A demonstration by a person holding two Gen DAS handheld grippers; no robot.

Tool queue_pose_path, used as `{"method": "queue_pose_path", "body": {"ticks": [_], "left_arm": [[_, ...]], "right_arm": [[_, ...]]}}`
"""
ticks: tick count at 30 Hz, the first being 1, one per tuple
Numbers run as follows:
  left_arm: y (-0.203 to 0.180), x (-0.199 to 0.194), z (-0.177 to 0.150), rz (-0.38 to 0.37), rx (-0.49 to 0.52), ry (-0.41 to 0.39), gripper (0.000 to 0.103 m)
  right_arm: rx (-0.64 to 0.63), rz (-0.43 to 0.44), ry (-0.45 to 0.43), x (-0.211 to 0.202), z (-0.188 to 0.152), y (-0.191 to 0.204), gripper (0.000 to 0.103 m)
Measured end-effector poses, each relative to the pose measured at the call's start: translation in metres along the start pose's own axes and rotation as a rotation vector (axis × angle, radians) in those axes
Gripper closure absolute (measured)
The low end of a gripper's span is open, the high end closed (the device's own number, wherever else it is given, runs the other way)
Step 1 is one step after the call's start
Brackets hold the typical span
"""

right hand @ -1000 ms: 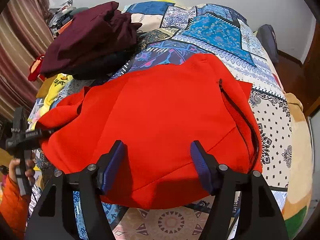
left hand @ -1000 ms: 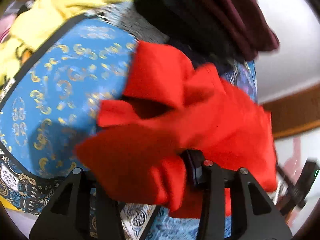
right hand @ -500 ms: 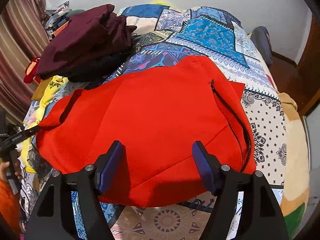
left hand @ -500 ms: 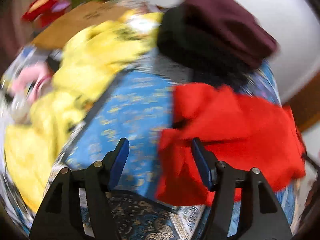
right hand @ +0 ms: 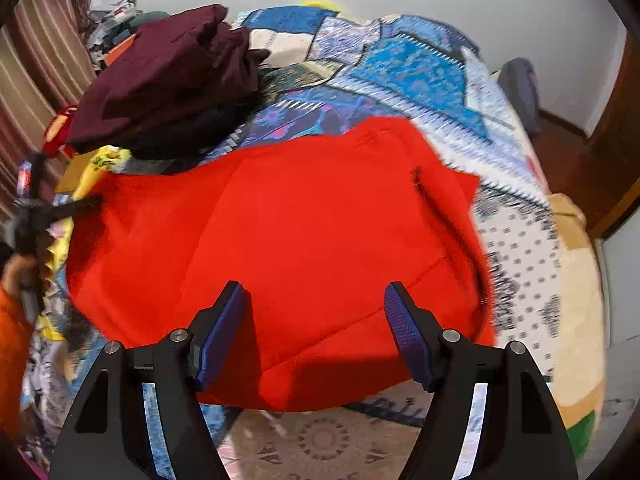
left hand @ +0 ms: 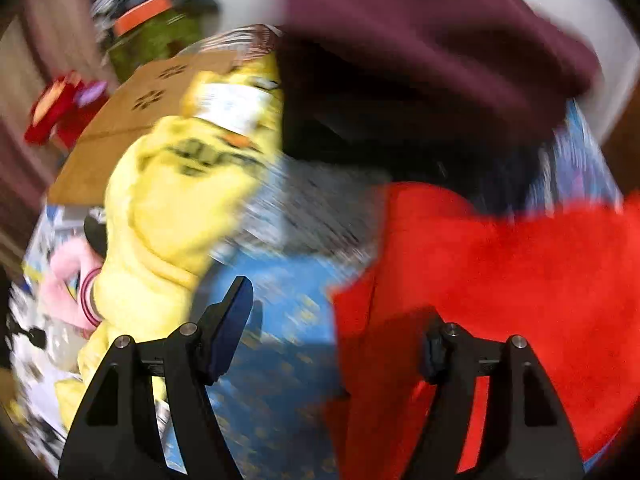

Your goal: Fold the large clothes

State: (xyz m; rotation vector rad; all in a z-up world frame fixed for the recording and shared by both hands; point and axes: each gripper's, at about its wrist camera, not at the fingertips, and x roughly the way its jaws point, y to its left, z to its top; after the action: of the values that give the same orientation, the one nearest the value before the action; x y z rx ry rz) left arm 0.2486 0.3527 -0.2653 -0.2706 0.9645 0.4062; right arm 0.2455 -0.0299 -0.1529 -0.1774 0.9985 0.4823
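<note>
— Looking along your right gripper [right hand: 316,320], what lies under it?

— The red sweater [right hand: 304,232], spread flat on the patterned bedspread [right hand: 420,76]. Your fingers stand wide apart above its near hem, with nothing between them. A dark zipper [right hand: 448,220] runs down the sweater's right side.

— And my left gripper [left hand: 336,332]?

— Released too. Its fingers are spread, the left one over blue cloth, the right one over the edge of the sweater [left hand: 512,280], which fills the lower right of that view. The picture is blurred, so I cannot tell whether that finger touches the fabric. From the right camera you see the left gripper [right hand: 60,208] at the sweater's far left edge, just beside the cloth; your hand [right hand: 18,268] holds it there.

— What else is on the bed?

— A maroon garment [right hand: 168,80] lies heaped on a dark one [right hand: 192,132], just behind the sweater. To the left of that pile sits a yellow garment [left hand: 176,208], with a cardboard box [left hand: 132,120] behind it. A striped curtain [right hand: 36,64] hangs at the far left.
</note>
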Motion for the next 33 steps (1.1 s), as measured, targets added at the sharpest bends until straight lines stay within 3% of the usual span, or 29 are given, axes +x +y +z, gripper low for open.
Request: {"method": "queue_pose_path", "body": {"ticks": [3, 10, 15, 20, 22, 28, 33], "left_arm": [[0.039, -0.013, 0.004, -0.006, -0.102, -0.02, 0.034], [0.076, -0.047, -0.053, -0.179, -0.241, 0.038, 0.034], [0.059, -0.06, -0.106, -0.346, -0.346, 0.148, 0.033], [0.038, -0.054, -0.146, -0.59, -0.505, 0.245, 0.033], [0.029, -0.053, -0.154, -0.647, -0.546, 0.266, 0.033], [0.001, -0.033, -0.151, -0.707, -0.649, 0.28, 0.029], [-0.003, -0.007, -0.134, -0.627, -0.743, 0.257, 0.029]], "right_arm": [[0.016, -0.034, -0.006, -0.001, 0.001, -0.006, 0.034], [0.028, -0.01, -0.022, -0.006, 0.0, -0.001, 0.034], [-0.039, 0.009, -0.039, -0.013, -0.001, 0.021, 0.034], [-0.099, 0.025, -0.045, -0.013, -0.006, 0.037, 0.034], [-0.119, 0.012, -0.031, -0.007, -0.008, 0.041, 0.034], [-0.074, 0.044, -0.031, -0.003, -0.013, 0.035, 0.034], [-0.053, 0.061, -0.024, -0.003, -0.015, 0.03, 0.031]]}}
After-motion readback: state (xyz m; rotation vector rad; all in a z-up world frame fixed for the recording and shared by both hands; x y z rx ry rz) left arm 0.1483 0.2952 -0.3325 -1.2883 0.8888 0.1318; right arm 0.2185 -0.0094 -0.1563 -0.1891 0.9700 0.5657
